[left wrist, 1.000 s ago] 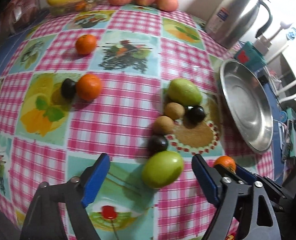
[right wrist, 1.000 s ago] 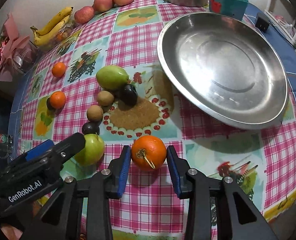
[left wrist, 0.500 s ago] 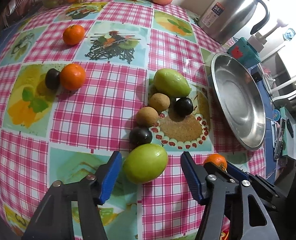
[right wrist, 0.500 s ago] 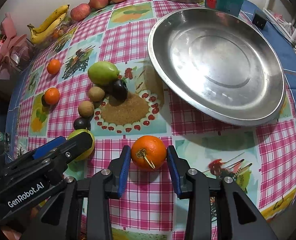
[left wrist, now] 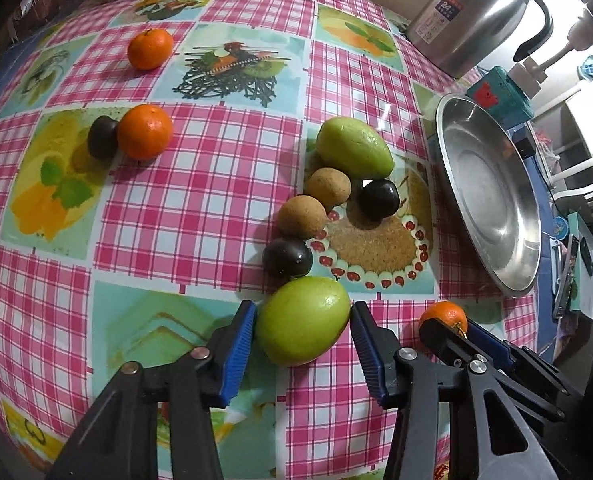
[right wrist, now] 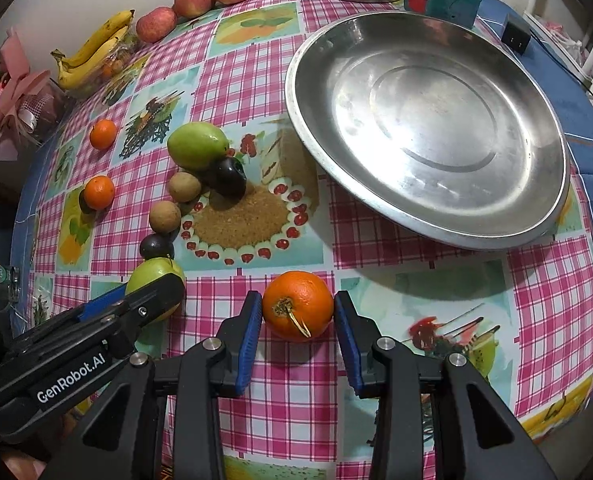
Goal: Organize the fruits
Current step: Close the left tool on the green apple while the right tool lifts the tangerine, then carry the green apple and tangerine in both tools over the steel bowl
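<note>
My left gripper [left wrist: 302,340] is shut on a green mango [left wrist: 302,320] at the near edge of the table; the blue pads touch both its sides. My right gripper [right wrist: 298,324] is shut on an orange [right wrist: 297,304] with a dry stem; it also shows in the left wrist view [left wrist: 444,315]. A second green mango [left wrist: 352,147], two brown round fruits [left wrist: 302,216], two dark plums [left wrist: 377,199] and two more oranges [left wrist: 144,131] lie on the checked tablecloth. An empty steel plate [right wrist: 428,120] sits to the right.
A steel kettle [left wrist: 476,12] and a teal box [left wrist: 500,96] stand beyond the plate. Bananas [right wrist: 96,46] and several apples [right wrist: 194,0] line the far edge by the wall. A pink wrapped bundle [right wrist: 12,92] sits far left.
My left gripper moved forward around the near green mango and closed its jaws onto it. My right gripper stayed closed around the orange, shifting only slightly.
</note>
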`<act>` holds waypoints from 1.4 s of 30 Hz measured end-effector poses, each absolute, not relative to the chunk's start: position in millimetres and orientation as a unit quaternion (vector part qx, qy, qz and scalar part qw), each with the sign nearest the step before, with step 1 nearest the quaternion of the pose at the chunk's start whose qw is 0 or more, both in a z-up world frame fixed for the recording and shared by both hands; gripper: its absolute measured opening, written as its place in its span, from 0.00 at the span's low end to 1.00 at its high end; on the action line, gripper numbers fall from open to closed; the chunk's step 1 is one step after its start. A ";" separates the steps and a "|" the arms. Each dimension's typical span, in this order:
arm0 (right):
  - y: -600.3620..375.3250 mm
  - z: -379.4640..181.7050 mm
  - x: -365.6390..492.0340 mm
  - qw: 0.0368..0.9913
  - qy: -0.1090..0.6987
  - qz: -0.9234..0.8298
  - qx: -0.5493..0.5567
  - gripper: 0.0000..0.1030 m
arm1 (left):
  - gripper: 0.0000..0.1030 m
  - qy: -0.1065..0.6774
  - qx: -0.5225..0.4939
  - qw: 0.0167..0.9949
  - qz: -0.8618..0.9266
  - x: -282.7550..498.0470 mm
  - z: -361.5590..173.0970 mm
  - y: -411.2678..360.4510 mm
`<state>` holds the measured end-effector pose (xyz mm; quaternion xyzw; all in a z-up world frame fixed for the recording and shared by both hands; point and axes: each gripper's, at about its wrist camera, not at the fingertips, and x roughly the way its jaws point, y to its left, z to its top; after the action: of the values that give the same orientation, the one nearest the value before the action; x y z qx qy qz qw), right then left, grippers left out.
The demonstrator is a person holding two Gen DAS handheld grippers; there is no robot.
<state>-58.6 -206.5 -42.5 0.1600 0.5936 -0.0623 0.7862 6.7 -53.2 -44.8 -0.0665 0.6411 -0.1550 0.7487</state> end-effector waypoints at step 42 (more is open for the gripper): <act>-246.0 24.0 -5.9 0.825 0.517 -0.119 0.195 0.37 | 0.49 0.580 -0.058 0.802 -0.132 81.0 26.5 -98.0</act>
<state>-5.9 -246.0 24.0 0.1954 0.5166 -0.1187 0.8251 81.0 -98.0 26.5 -0.0585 0.5795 -0.1316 0.8021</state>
